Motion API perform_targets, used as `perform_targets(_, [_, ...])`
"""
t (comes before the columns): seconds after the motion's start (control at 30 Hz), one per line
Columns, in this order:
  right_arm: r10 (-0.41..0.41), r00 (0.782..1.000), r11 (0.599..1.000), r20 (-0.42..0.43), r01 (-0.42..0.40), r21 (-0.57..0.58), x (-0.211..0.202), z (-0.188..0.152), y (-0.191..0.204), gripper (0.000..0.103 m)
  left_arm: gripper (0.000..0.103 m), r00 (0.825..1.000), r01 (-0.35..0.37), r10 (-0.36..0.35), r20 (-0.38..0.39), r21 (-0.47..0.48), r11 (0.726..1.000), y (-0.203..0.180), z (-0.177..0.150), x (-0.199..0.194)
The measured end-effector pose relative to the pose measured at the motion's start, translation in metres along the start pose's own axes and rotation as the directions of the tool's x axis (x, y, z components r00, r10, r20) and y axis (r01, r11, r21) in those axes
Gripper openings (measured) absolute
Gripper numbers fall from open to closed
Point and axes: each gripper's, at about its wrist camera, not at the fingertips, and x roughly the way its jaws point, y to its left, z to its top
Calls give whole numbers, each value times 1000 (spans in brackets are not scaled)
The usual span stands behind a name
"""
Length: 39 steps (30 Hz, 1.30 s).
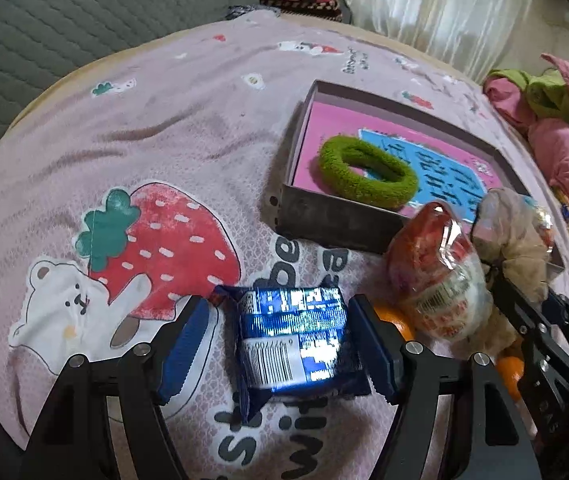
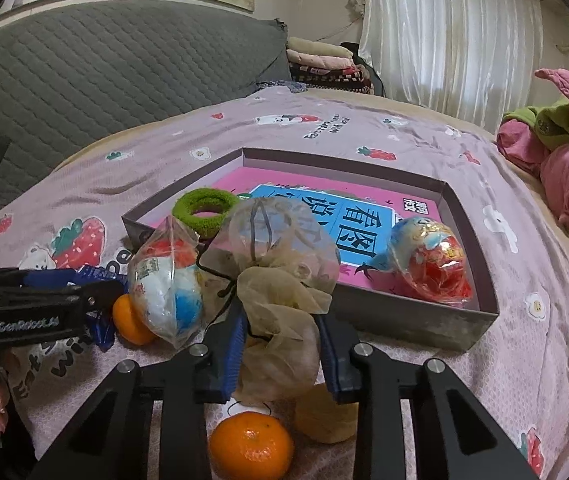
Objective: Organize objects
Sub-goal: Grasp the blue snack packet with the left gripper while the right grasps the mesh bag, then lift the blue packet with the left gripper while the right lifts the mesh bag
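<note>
The left gripper [image 1: 284,344] stands wide, its jaws apart around a shiny blue foil packet [image 1: 296,340] on the soft pink blanket [image 1: 164,128]. The right gripper [image 2: 280,356] pinches a thin beige mesh pouch [image 2: 276,280] beside the flat grey box [image 2: 424,320], near a round orange [image 2: 250,446].

Landmark: grey box [image 2: 424,322]. Pink book [image 2: 312,188] inside it: title partly covered by beige mesh pouch [image 2: 280,264]; remaining print unreadable in left wrist view. In front of the box, one mandarin [image 2: 130,322] is half hidden behind clear toy bag [image 2: 166,280], blue snack packet [image 1: 296,340] print blown out by glare, yellowish object [image 2: 326,416] behind right finger unidentifiable.
</note>
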Motion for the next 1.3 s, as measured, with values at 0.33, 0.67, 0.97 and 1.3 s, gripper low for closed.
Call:
perform_targets(0.33, [-9, 1000, 1000, 27, 10, -11, -4, 1, 2, 21, 60, 999, 10, -8, -31, 60, 998, -4, -2, 2])
perform_targets(0.67, [16, 998, 1000, 54, -16, -4, -12, 1, -1, 16, 55, 998, 59, -58, -18, 73, 996, 0, -7, -7])
perform_targets(0.97, [23, 994, 1000, 109, -24, 5, -29, 2, -7, 16, 54, 996, 88, -88, 6, 64, 994, 3, -9, -19])
perform_targets(1.3, [25, 984, 999, 175, -28, 17, -50, 4, -16, 16, 54, 994, 103, -106, 40, 71, 992, 3, -11, -36])
